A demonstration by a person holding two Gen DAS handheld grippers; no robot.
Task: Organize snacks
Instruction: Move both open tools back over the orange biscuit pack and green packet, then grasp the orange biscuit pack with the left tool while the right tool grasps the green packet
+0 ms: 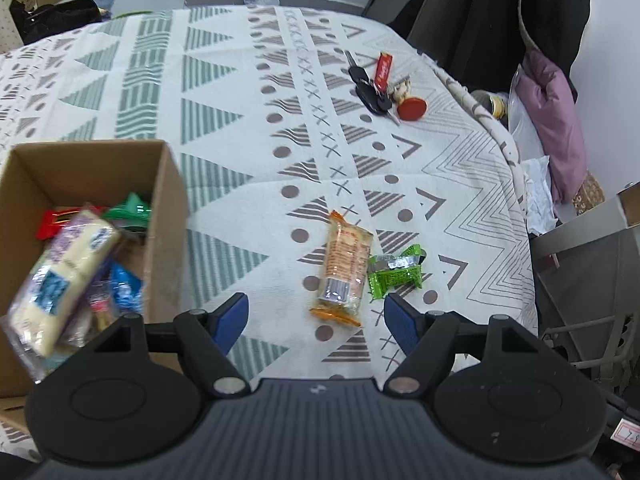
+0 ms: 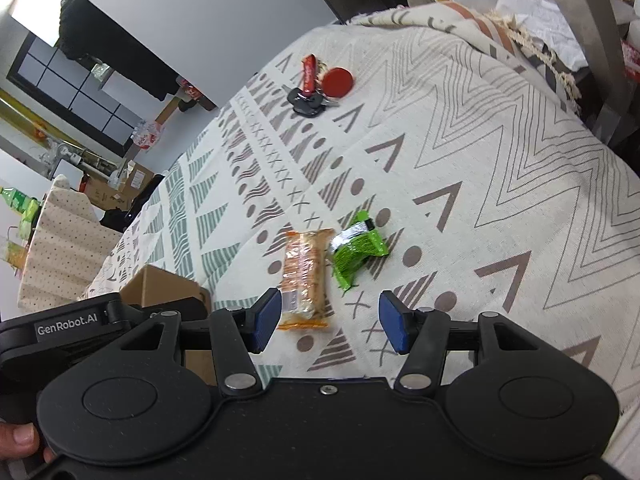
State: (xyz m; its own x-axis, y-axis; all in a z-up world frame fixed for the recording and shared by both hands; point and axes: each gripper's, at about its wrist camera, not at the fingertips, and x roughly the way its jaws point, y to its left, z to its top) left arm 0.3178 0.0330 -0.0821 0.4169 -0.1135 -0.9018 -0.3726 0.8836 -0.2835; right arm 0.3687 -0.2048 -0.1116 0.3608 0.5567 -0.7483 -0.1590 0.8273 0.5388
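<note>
An orange snack packet (image 1: 344,270) (image 2: 306,276) lies on the patterned tablecloth, with a crumpled green packet (image 1: 394,276) (image 2: 356,252) touching its right side. A cardboard box (image 1: 168,216) (image 2: 160,286) at the left holds several snacks, among them a pale yellow pack (image 1: 64,276). My left gripper (image 1: 318,322) is open and empty, just short of the orange packet. My right gripper (image 2: 330,320) is open and empty too, its left blue pad (image 2: 266,318) beside the near end of the orange packet. The other gripper's black body (image 2: 72,334) shows at the left of the right wrist view.
A bunch of keys with red tags (image 1: 380,88) (image 2: 318,86) lies further back on the cloth. The table's right edge (image 1: 520,184) drops off beside a chair with dark and pink clothing (image 1: 552,92). A thumb (image 2: 20,438) grips the handle.
</note>
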